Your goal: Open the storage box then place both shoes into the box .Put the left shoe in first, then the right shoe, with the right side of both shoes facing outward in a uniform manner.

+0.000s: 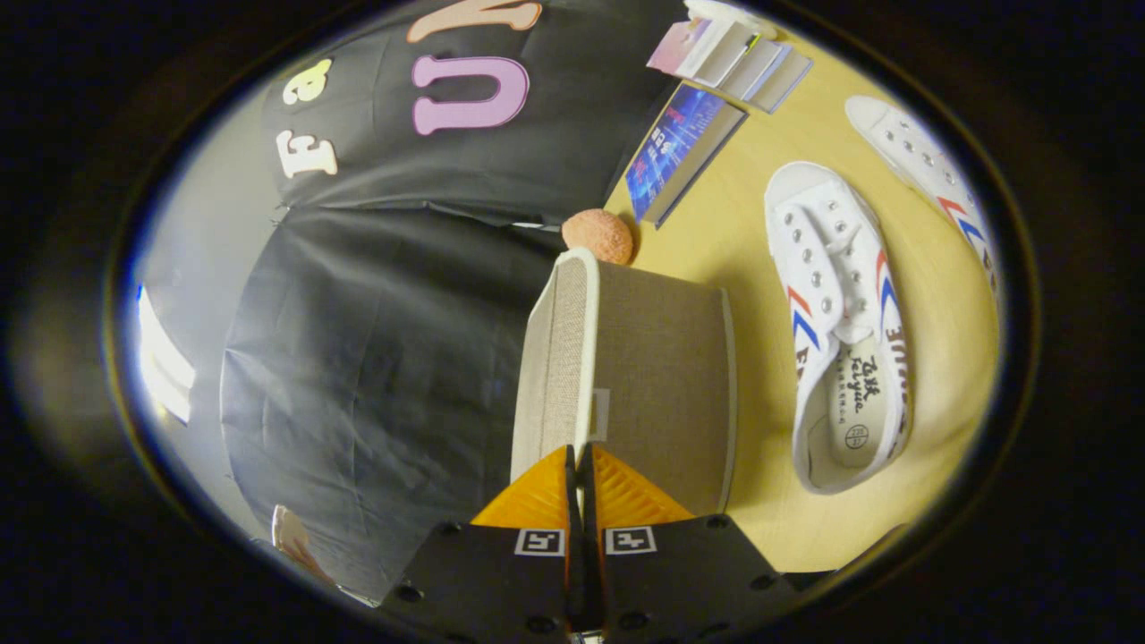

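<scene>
Tongs [580, 456] are clenched on the thin pale edge of the storage box [662, 376], just below a small fabric tab, both fingers pressing that rim from either side with almost no gap between them. The grip looks meant to swing the lid [553, 358]: its woven panel stands nearly on edge, hinged away from the brown body, so the box seems partly opened and held there rather than resting by itself. Beside the box on the tabletop [716, 224] lies one white shoe [841, 331] with red and blue chevrons, sole down, opening toward the tongs, toe pointing away. A second shoe [930, 170] lies beyond it, apart from the first. Neither is in the box yet. Which one is the left shoe I cannot tell.

Past the far corner of the box sits a rough orange ball [597, 235], then a blue book [680, 148] and a stack of booklets [742, 58]. The whole scene appears rolled sideways, so the hand holding the tongs is probably turned over at the wrist to follow the lid.
</scene>
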{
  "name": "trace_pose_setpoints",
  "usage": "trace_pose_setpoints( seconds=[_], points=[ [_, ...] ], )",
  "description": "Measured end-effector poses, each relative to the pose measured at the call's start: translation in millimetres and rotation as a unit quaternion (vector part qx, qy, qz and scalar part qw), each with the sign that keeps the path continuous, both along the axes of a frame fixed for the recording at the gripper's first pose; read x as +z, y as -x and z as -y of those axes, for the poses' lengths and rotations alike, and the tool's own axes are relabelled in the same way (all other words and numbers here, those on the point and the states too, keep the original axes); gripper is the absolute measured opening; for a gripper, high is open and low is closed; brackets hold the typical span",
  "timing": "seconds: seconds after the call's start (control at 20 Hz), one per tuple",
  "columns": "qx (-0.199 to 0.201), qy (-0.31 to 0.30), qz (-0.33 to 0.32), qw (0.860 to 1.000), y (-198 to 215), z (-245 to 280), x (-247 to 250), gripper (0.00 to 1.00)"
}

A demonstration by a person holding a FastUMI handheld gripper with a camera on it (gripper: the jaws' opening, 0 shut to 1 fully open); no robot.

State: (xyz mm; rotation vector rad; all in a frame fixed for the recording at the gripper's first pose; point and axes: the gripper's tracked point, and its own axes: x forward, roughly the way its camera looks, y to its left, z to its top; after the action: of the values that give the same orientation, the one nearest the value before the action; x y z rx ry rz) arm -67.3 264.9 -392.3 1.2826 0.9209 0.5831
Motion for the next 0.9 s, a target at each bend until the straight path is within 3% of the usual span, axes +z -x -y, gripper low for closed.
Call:
trace_pose_setpoints(
  seconds=[0.65,0.9],
  points=[
    [0.01,-0.04,0.031,0.999,-16,-17,51,0.02],
    [0.038,-0.02,0.041,0.998,-21,-40,60,0.02]
  ],
)
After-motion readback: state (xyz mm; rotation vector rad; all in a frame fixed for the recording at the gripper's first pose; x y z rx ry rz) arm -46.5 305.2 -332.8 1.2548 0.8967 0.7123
